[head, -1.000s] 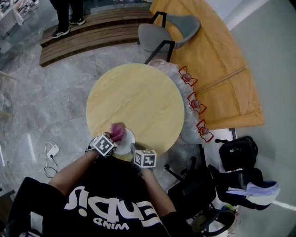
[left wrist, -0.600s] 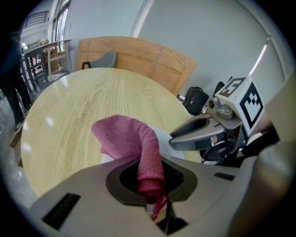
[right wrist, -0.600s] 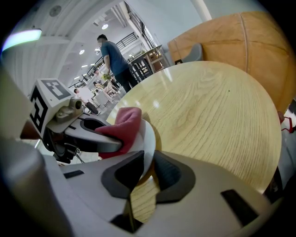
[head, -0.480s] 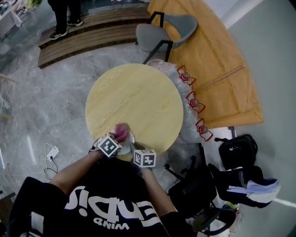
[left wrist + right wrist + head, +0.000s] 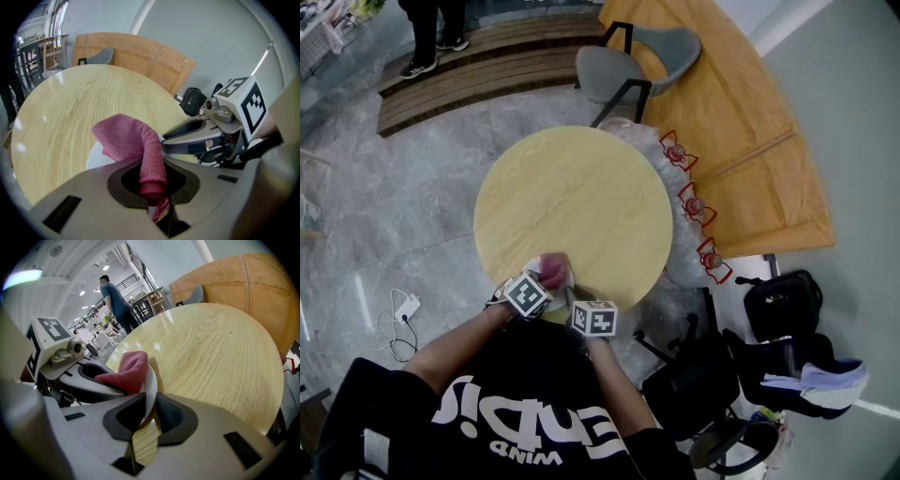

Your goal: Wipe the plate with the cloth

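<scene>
A small white plate (image 5: pixel 560 285) is held at the near edge of the round wooden table (image 5: pixel 581 206). My right gripper (image 5: pixel 149 405) is shut on the plate's rim (image 5: pixel 151 385), so the plate stands tilted in the right gripper view. My left gripper (image 5: pixel 157 199) is shut on a pink cloth (image 5: pixel 129 140), which drapes forward onto the plate's white face (image 5: pixel 98 157). In the head view the pink cloth (image 5: pixel 553 270) lies over the plate, with the left gripper (image 5: pixel 536 289) at its left and the right gripper (image 5: pixel 574 302) just right of it.
A grey chair (image 5: pixel 623 66) stands at the table's far side. Red-trimmed items (image 5: pixel 694 208) hang along the right edge beside an orange partition (image 5: pixel 741 122). Black bags (image 5: pixel 783 309) lie on the floor at right. A person (image 5: pixel 436 28) stands far off.
The left gripper and the pink cloth have slid to the right across the plate. The right gripper has kept its hold on the rim in about the same place.
</scene>
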Demonstrator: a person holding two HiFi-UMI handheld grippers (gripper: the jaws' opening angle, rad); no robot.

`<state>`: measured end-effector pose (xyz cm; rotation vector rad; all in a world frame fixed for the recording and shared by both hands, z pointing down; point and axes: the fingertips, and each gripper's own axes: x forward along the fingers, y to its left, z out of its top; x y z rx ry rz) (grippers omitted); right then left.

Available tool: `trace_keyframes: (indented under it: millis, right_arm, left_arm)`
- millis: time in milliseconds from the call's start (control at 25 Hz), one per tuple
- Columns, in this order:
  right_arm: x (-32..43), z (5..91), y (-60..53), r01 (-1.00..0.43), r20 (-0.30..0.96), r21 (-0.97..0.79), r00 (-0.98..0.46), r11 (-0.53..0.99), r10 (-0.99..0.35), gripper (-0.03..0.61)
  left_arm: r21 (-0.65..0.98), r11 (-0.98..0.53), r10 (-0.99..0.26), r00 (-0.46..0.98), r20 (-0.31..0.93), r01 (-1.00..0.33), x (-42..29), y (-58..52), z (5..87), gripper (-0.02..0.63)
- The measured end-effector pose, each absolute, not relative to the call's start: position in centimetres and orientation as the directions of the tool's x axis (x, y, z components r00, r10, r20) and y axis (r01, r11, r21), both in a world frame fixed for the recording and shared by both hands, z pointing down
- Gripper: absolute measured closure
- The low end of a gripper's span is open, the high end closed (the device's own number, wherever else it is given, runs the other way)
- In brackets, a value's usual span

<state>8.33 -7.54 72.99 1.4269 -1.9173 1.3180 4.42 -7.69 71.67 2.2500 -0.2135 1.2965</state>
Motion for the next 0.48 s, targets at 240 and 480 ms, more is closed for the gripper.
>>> trace_keyframes:
  millis: [240, 480]
  right_arm:
    - [8.3, 73.1, -7.6, -0.906, 0.775, -0.423, -0.379, 0.031, -0.505, 0.495]
    - [8.2, 73.1, -7.6, -0.909, 0.778, -0.416, -0.377, 0.038, -0.503, 0.495]
  left_arm:
    - [0.358, -0.866, 0.152, 0.498, 0.854, -0.349, 4.1, -6.7, 71.3, 0.561]
    - [0.359, -0.879, 0.171, 0.495, 0.852, -0.314, 4.2, -5.9, 71.1, 0.561]
